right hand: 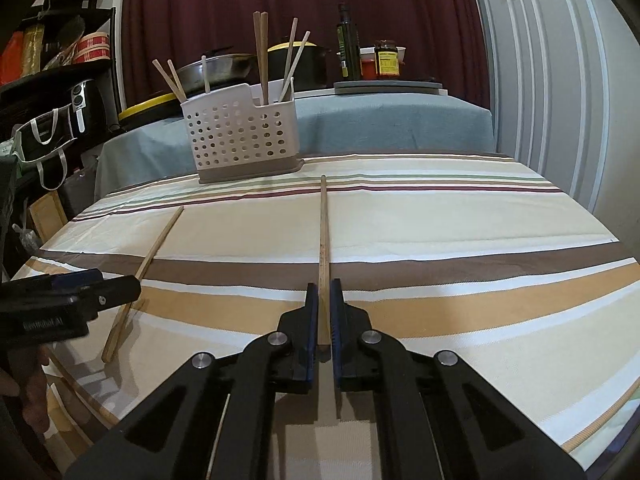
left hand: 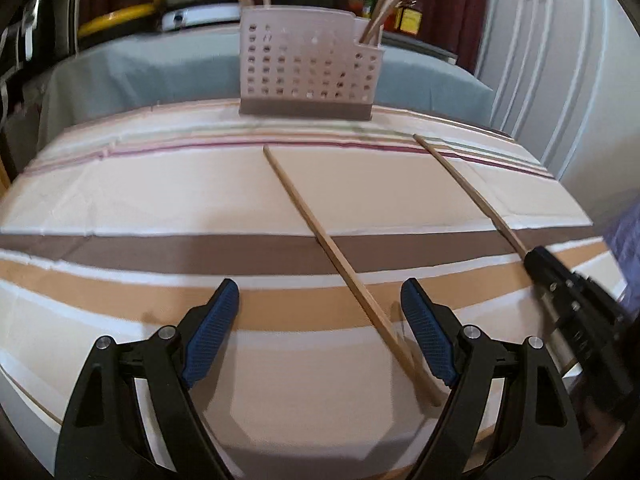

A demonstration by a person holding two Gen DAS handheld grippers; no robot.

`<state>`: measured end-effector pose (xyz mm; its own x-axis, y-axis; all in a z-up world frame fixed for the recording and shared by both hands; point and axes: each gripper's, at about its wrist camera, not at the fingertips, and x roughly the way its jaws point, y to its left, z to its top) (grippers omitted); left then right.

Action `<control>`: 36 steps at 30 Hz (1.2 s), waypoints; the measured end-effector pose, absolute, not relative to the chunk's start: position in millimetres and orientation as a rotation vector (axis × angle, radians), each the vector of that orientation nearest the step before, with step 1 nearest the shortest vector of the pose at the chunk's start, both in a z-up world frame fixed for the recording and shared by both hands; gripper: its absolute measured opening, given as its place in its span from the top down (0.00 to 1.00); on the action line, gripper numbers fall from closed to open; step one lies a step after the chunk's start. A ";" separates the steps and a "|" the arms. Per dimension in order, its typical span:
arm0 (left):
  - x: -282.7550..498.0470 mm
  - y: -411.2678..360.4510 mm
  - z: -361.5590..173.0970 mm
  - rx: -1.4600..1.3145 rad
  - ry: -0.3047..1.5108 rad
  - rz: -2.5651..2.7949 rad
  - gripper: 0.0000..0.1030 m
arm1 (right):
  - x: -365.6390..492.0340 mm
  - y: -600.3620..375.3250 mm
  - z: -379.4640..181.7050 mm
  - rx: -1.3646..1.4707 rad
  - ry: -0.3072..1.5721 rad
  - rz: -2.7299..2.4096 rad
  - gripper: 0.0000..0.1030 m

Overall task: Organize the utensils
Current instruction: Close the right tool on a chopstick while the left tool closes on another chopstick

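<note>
Right claw (right hand: 324, 304) clamped on one chopstick (right hand: 323, 232); left claw (left hand: 320, 300) wide around another chopstick (left hand: 320, 236).

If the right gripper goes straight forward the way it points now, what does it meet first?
Probably nothing on the striped cloth: the right gripper, shut on a chopstick, points just right of the utensil holder. The chopstick's far tip leads, and depth is uncertain.

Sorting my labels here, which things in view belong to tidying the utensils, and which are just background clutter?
Job:
perforated white plastic utensil holder
wooden chopstick in the right claw
loose wooden chopstick

Lying about:
dark glass oil bottle
steel frying pan
orange-labelled jar
</note>
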<state>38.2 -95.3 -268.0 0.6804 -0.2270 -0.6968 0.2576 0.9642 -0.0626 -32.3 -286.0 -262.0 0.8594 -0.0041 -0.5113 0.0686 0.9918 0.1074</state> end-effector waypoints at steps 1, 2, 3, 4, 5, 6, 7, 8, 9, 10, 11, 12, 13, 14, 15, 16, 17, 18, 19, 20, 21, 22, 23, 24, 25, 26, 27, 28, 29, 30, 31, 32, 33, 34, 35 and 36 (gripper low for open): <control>39.6 -93.2 -268.5 0.046 0.779 -0.257 0.21 | -33.0 -285.8 -261.3 0.124 0.533 -0.037 0.93; 41.1 -89.2 -268.5 0.033 0.780 -0.255 0.21 | -33.5 -285.4 -260.3 0.124 0.530 -0.037 0.93; 42.4 -84.8 -267.7 0.021 0.772 -0.252 0.21 | -33.6 -284.7 -259.4 0.123 0.528 -0.034 0.93; 44.6 -80.8 -267.7 0.030 0.771 -0.218 0.21 | -33.2 -283.9 -259.0 0.122 0.527 -0.033 0.93; 47.3 -75.6 -267.9 0.025 0.772 -0.202 0.21 | -33.1 -282.8 -258.4 0.121 0.525 -0.030 0.93; 49.8 -71.0 -267.6 0.014 0.772 -0.200 0.21 | -33.0 -281.6 -257.9 0.121 0.523 -0.026 0.93; 50.4 -67.1 -265.9 0.014 0.768 -0.190 0.21 | -32.3 -280.1 -257.8 0.121 0.523 -0.020 0.93; 53.2 -61.4 -266.5 0.026 0.771 -0.147 0.21 | -31.1 -278.4 -257.7 0.119 0.525 -0.017 0.93; 55.6 -57.2 -267.0 0.015 0.777 -0.141 0.21 | -30.4 -276.5 -257.6 0.117 0.525 -0.013 0.93; 57.2 -51.4 -266.3 -0.006 0.779 -0.139 0.21 | -30.3 -274.8 -257.8 0.117 0.524 -0.008 0.93; 57.4 -48.4 -264.8 -0.017 0.780 -0.132 0.21 | -30.0 -274.0 -257.4 0.115 0.524 -0.006 0.93; 56.5 -46.3 -262.3 -0.036 0.777 -0.132 0.22 | -29.9 -272.6 -257.4 0.113 0.525 -0.004 0.93; 54.7 -46.6 -259.1 -0.054 0.773 -0.151 0.22 | -29.5 -271.6 -257.4 0.112 0.526 -0.002 0.93; 52.6 -49.6 -256.2 -0.059 0.767 -0.166 0.22 | -29.0 -270.8 -257.9 0.111 0.527 -0.002 0.93; 50.1 -52.7 -254.4 -0.060 0.760 -0.180 0.21 | -30.2 -271.5 -258.1 0.111 0.528 -0.002 0.93; 47.0 -58.2 -252.0 -0.059 0.751 -0.207 0.21 | -30.7 -271.7 -258.5 0.113 0.530 -0.002 0.93; 45.5 -62.2 -252.3 -0.055 0.747 -0.222 0.21 | -31.0 -272.1 -258.3 0.113 0.530 -0.002 0.93; 43.5 -67.1 -252.5 -0.049 0.747 -0.236 0.21 | -31.5 -272.4 -257.8 0.113 0.529 -0.004 0.93; 41.6 -72.2 -254.4 -0.042 0.754 -0.253 0.21 | -31.4 -272.7 -257.4 0.113 0.529 -0.004 0.93; 40.0 -76.0 -256.4 -0.037 0.760 -0.263 0.21 | -32.0 -273.2 -257.0 0.114 0.528 -0.005 0.93; 38.7 -81.0 -259.7 -0.029 0.772 -0.271 0.21 | -32.6 -273.6 -257.1 0.115 0.528 -0.005 0.93; 37.7 -83.9 -262.1 -0.026 0.779 -0.275 0.21 | -33.3 -273.9 -257.2 0.118 0.528 -0.006 0.93; 36.4 -87.8 -264.9 -0.016 0.782 -0.280 0.21 | -33.0 -274.1 -257.4 0.119 0.528 -0.007 0.93; 34.2 -91.7 -265.6 0.008 0.770 -0.278 0.20 | -33.1 -274.2 -257.7 0.123 0.529 -0.006 0.93; 33.8 -94.4 -266.6 0.027 0.768 -0.278 0.20 | -32.9 -274.3 -257.8 0.124 0.529 -0.005 0.93; 32.9 -98.0 -267.9 0.062 0.763 -0.268 0.20 | -33.3 -274.2 -257.7 0.125 0.528 -0.005 0.93; 32.8 -99.4 -269.3 0.092 0.760 -0.248 0.20 | -33.2 -274.2 -257.1 0.126 0.527 -0.004 0.93; 33.1 -98.3 -270.3 0.110 0.754 -0.236 0.20 | -33.3 -274.1 -256.7 0.127 0.525 -0.003 0.93; 33.1 -95.1 -270.5 0.115 0.750 -0.220 0.18 | -33.3 -274.0 -256.1 0.127 0.524 -0.003 0.93; 35.1 -90.1 -270.8 0.105 0.754 -0.204 0.18 | -33.8 -274.3 -255.6 0.129 0.521 -0.004 0.93; 37.2 -84.6 -269.9 0.093 0.753 -0.199 0.18 | -34.1 -274.9 -255.3 0.130 0.519 -0.004 0.93; 38.8 -80.7 -269.4 0.099 0.757 -0.177 0.18 | -34.5 -275.4 -254.9 0.132 0.516 -0.005 0.93; 41.1 -74.9 -268.9 0.089 0.759 -0.166 0.18 | -34.8 -275.9 -255.0 0.134 0.515 -0.005 0.93; 42.9 -70.5 -268.8 0.079 0.761 -0.157 0.18 | -34.7 -276.5 -255.4 0.138 0.515 -0.005 0.93; 44.5 -65.4 -269.1 0.065 0.766 -0.154 0.18 | -34.5 -276.6 -255.7 0.139 0.515 -0.004 0.93; 44.7 -61.6 -268.9 0.056 0.765 -0.163 0.19 | -34.2 -276.2 -256.2 0.138 0.516 -0.004 0.93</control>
<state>44.7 -61.6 -268.9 0.7094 -0.1269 -0.6933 0.1674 0.9858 -0.0091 -34.2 -276.2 -256.2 0.8700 0.0308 -0.4921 0.0387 0.9907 0.1304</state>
